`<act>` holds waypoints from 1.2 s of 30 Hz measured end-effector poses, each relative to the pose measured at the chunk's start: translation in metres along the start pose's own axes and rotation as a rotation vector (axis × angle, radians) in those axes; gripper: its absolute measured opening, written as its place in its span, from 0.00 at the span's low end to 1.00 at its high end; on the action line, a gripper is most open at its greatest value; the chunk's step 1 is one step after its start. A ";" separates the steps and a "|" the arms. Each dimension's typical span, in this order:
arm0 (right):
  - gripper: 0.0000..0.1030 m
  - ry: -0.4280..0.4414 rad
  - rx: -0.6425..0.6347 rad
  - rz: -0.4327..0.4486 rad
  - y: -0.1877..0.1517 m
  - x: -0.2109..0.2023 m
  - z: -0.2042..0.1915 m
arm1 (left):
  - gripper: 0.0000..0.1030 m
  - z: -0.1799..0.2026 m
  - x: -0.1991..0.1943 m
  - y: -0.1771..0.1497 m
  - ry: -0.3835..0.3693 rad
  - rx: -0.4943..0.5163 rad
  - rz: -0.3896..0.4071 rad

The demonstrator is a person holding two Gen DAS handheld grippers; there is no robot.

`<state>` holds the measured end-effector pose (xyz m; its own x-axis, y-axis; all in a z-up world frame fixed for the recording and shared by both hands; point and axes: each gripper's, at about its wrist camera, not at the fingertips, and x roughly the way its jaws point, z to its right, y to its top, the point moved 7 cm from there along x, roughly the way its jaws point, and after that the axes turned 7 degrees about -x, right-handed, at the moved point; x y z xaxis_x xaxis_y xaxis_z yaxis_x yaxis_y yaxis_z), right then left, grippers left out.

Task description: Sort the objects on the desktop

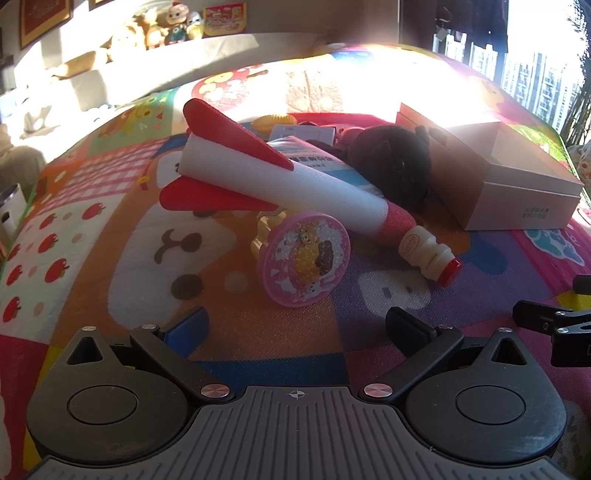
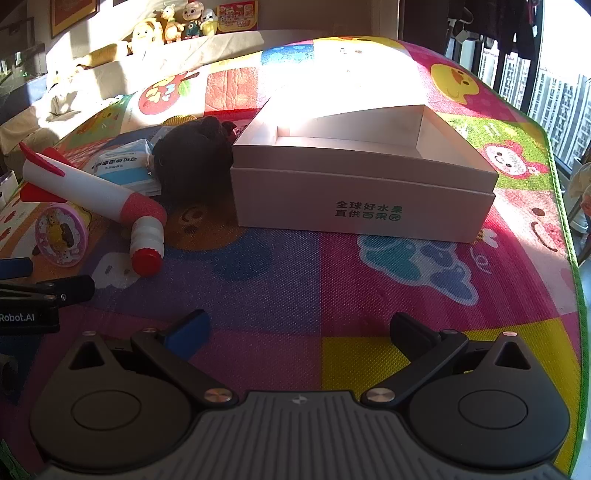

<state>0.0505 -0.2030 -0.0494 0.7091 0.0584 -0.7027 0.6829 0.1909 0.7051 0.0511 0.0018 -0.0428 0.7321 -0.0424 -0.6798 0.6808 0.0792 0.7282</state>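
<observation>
Left hand-held gripper [image 1: 295,325] is spread wide w/ nothing between its fingers, hovering low over the colourful cartoon play mat [image 1: 92,258] that covers the counter. Right hand-held gripper [image 2: 301,330] is likewise released & empty, over the mat's purple/pink squares; its tip also shows at the right edge of the left wrist view.

Straight ahead of the left one: a pink round toy [image 1: 306,259] w/ cartoon print, tilted up on edge, a yellowish part touching behind it. Just beside it on the right, a small white bottle w/ red cap [image 1: 430,256] lies on its side, cap pointing toward the cameras. A white foam rocket w/ red fins & red nose [image 1: 284,177] lies diagonally, nose touching or nearly touching the bottle, tail raised over a blue-white packet [image 1: 314,157]. Dark plush toy [image 1: 391,166] sits behind the rocket, pressed against the box's left side. A yellow ridged thing [image 1: 275,121] lies further back, partly hidden.

Open beige cardboard box [image 2: 364,192] w/ green print on its front wall stands ahead of the right hand-held gripper, inside bare as far as can be seen; far part washed out by sun glare.

Bkgd: stuffed toys [image 2: 177,26] lined up on a ledge
</observation>
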 end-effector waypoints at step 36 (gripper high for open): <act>0.20 0.205 -0.205 0.138 0.045 -0.014 -0.046 | 1.00 -0.010 -0.025 0.013 -0.114 0.076 0.097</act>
<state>0.0631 -0.1498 -0.0123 0.7283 0.2901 -0.6208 0.5184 0.3593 0.7760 0.0415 0.0139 -0.0176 0.7894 -0.1518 -0.5949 0.6034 0.0132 0.7973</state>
